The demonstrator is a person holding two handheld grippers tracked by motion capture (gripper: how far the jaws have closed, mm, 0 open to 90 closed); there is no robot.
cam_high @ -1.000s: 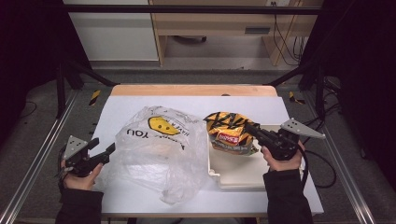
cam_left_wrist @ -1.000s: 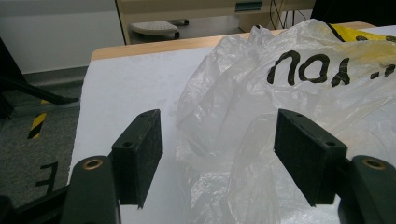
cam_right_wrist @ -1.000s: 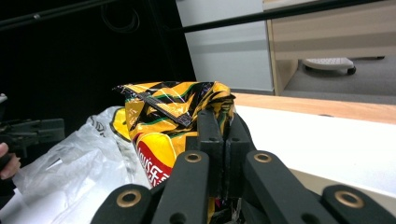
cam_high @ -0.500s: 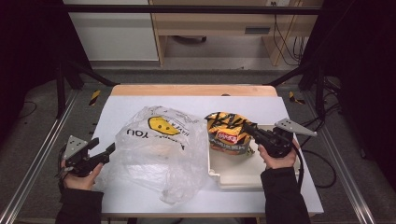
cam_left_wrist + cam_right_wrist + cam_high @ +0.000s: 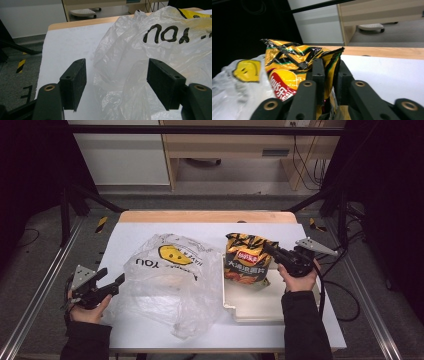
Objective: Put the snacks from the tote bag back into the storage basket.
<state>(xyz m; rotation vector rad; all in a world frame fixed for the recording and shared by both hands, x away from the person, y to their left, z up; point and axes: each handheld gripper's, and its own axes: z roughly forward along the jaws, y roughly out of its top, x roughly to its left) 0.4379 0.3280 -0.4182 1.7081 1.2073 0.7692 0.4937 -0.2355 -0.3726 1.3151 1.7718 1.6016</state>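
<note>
The right hand-held gripper (image 5: 272, 251) is positioned at the right edge of the chip bag (image 5: 246, 261). In the right gripper view, the bag's edge (image 5: 332, 72) passes between the two jaws, which stand close together on either side of the foil. The jaws have just been opening, with the bag still between them; whether the pads press on the foil at this moment cannot be told.

The chip bag is tilted up, with its lower end on the far part of the white tray (image 5: 260, 307). The tray lies on the bench (image 5: 320, 320), just right of the plastic bag (image 5: 170, 280).

The left hand-held gripper (image 5: 117, 282) sits at the left edge of the plastic bag. In the left gripper view its jaws stand wide apart, with crumpled plastic (image 5: 130, 75) lying between them and neither pad gripping it.
</note>
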